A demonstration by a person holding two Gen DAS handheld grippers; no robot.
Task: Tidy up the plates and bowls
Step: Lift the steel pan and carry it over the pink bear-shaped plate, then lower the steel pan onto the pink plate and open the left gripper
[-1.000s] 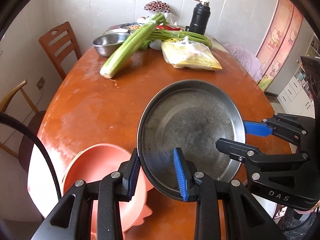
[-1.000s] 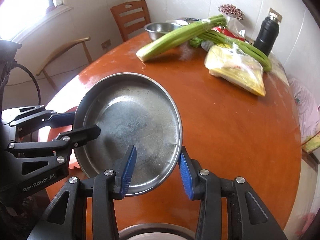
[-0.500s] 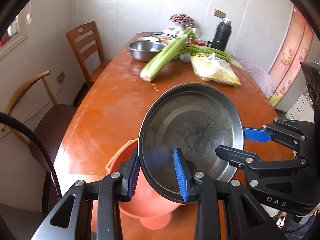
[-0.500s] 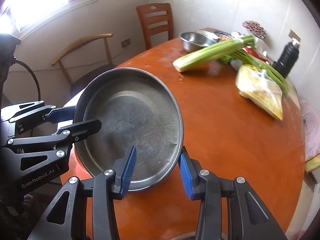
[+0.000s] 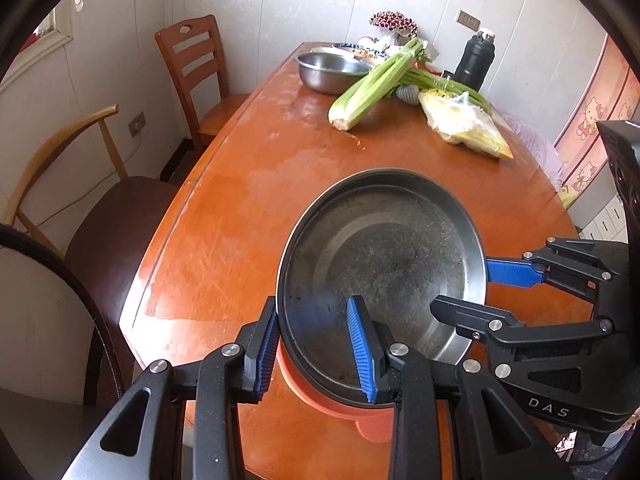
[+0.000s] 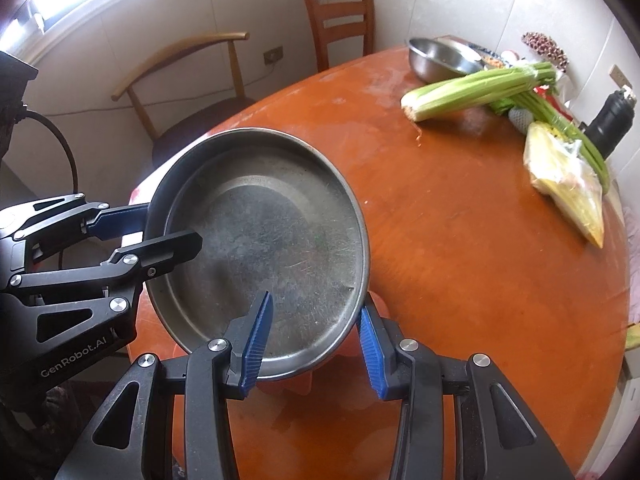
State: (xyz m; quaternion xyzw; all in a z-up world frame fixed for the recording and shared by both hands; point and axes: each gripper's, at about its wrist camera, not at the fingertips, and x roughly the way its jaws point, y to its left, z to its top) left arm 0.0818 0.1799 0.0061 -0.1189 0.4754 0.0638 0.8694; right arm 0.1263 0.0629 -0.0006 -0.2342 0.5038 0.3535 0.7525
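Grippers hold one steel plate (image 5: 384,264) between them: left gripper (image 5: 316,344) and right gripper (image 6: 314,336) each pinch its rim, jaws narrowly parted. Plate hangs above an orange bowl (image 5: 320,398) at the table's (image 5: 248,184) near edge.

Both cameras ride just behind their own claws and look steeply down and forward along the fingers. The left claw (image 5: 316,350) fills the bottom of its view, close up, facing across the long orange-brown wooden surface (image 5: 248,208) toward the far white wall. The right claw (image 6: 316,340) sits likewise at the bottom of its view, facing the same way but angled more toward the window side. Each view catches the other claw at its edge. They share the round grey metal plate (image 5: 384,260) (image 6: 264,244) near the lens, the wooden chairs (image 5: 192,68) (image 6: 340,12) and the green celery bunch (image 5: 376,80) (image 6: 476,88) well beyond.
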